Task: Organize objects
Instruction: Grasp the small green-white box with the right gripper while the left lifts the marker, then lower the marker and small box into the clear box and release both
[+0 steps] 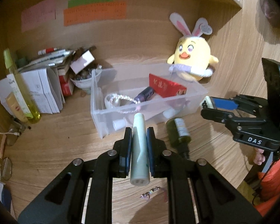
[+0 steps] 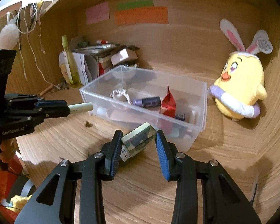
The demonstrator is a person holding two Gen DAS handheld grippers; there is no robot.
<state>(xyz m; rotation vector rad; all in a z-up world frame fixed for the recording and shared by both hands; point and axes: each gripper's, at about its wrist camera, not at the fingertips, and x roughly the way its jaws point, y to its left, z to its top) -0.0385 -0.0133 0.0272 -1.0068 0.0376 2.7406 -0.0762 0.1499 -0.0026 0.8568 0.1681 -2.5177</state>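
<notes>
Right now our left tongs (image 1: 139, 130) are clamped on a pale green tube (image 1: 139, 145), which lies lengthwise between the pads with its tip poking out toward the clear bin (image 1: 102, 110) and its capped end hanging back behind the grip. We judge the hold to be sound but long-levered: the tube is smooth and round, so a tilt or a knock of its tip against the bin's near wall could twist it in the pads or push it back out. Our right tongs (image 2: 138, 143) stand open, their pads astride a dark green bottle (image 2: 138, 140) that lies on its side on the counter (image 2: 140, 186), just in front of the bin's near corner. One pad looks to be touching or nearly touching the bottle's labelled end, the other is clear of it. If we close here, the uneven contact could roll or spin the bottle rather than trap it, and a round glass-like body on smooth wood would skate toward the bin or off to the side. The bin already holds a braided cord (image 2: 119, 95), a purple tube (image 2: 147, 101) and a red packet (image 2: 169, 102), so a careless drop could land our tube across them and leave it propped on the rim. The two tools are also near each other, so crossing paths over the bin risks a bump. The plush chick (image 2: 240, 85) at the far right sits well apart from all this.
</notes>
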